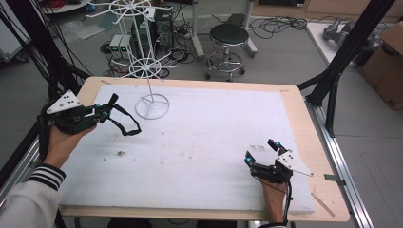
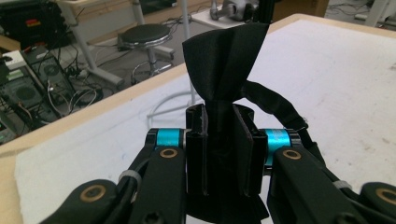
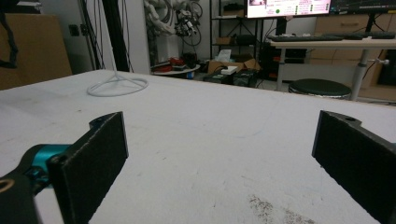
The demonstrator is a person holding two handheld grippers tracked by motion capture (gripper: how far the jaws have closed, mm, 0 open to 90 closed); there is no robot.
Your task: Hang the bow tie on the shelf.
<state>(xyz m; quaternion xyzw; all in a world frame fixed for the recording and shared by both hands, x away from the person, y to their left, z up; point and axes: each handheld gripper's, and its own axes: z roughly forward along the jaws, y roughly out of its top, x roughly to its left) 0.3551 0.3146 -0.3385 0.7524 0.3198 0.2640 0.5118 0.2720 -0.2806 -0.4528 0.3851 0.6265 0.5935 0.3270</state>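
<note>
A black bow tie (image 2: 224,60) with a thin neck strap is pinched between the jaws of my left gripper (image 2: 219,135). From above, the left gripper (image 1: 105,111) is held over the table's left edge, and the bow tie's strap (image 1: 128,126) hangs from it in a loop just above the white mat. My right gripper (image 1: 261,152) rests low near the front right of the mat with its jaws wide apart. In the right gripper view, the right gripper (image 3: 219,154) has nothing between its pads, only bare mat.
A white wire display stand (image 1: 152,105) rises from a round base at the back left of the mat (image 1: 204,137); its base (image 3: 116,85) lies far ahead of the right gripper. A black stool (image 1: 229,35) and cables sit on the floor beyond the table.
</note>
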